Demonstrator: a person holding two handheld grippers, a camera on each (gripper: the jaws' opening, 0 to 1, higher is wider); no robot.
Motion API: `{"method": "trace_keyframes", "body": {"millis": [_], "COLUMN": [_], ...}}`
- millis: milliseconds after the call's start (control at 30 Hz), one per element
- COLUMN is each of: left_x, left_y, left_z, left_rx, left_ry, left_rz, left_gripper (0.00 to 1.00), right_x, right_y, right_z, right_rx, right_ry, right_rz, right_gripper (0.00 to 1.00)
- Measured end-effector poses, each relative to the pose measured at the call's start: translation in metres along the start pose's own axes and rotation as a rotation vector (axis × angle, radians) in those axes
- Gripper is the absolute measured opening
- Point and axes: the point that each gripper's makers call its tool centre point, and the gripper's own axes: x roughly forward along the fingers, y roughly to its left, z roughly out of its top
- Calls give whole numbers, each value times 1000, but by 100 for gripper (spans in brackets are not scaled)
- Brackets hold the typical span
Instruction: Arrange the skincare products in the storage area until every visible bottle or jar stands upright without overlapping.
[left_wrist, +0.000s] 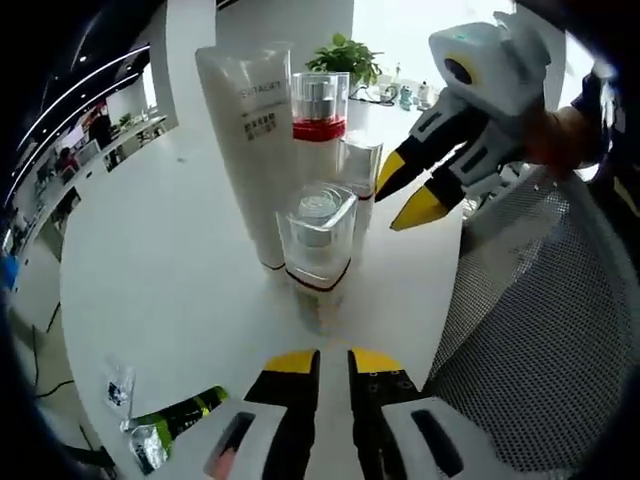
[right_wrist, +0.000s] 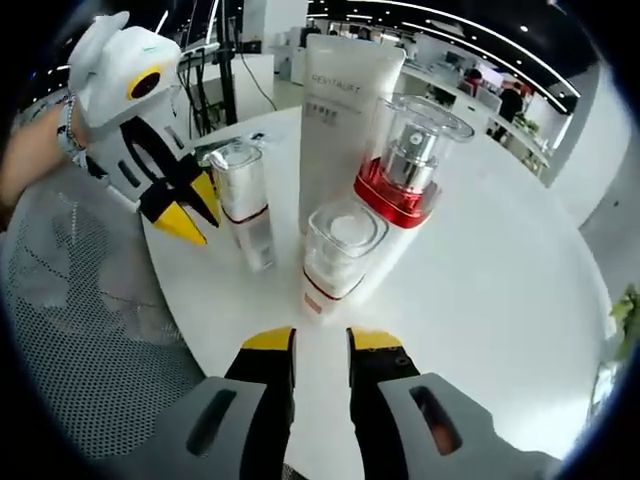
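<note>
I see a round white table (left_wrist: 160, 250) with a mesh chair (left_wrist: 540, 330) at its edge. Four skincare items stand upright in a tight cluster mid-table: tall white tube (left_wrist: 250, 140) largest, then red-band pump bottle (right_wrist: 410, 175), then slim bottle (right_wrist: 243, 200), then the small square-cap bottle (left_wrist: 318, 245). From the right gripper view the square-cap one sits just in front of the pump bottle, the slim one apart to the side. My left gripper (left_wrist: 334, 362) is empty, jaws narrow, a small gap. My right gripper (right_wrist: 320, 340) is the same, nearly closed, holding nothing. A green packet (left_wrist: 185, 412) lies near the table edge.
</note>
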Motion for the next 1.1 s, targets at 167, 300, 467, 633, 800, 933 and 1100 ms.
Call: {"method": "trace_keyframes", "body": {"millis": [167,300,467,633,800,933,1100], "left_x": [-9,-7,2,3,6,7,10], "left_y": [14,15,10,10,6,9,7], "left_z": [3,2,0,1,7,17,26], "left_rx": [11,-8,-57,-36,8,33,24], "left_ry": [94,67,-58,-35,-49,-80,-111], "left_rz": [128,139,101,114,130,161,159], "left_gripper": [12,12,13,14,14,14,14], "right_x": [1,3,4,6,6,2,2], "right_y": [3,4,2,2,1,-3,-4], "right_z": [0,-3,-5,-7,-7,1,6], "right_rx": [10,-11,-25,-9,31,50,43], "right_ry": [5,18,30,33,20,-28,-53], "right_rz": [15,12,1,7,29,13,7], "right_gripper": [22,22,22,23,24,24,24]}}
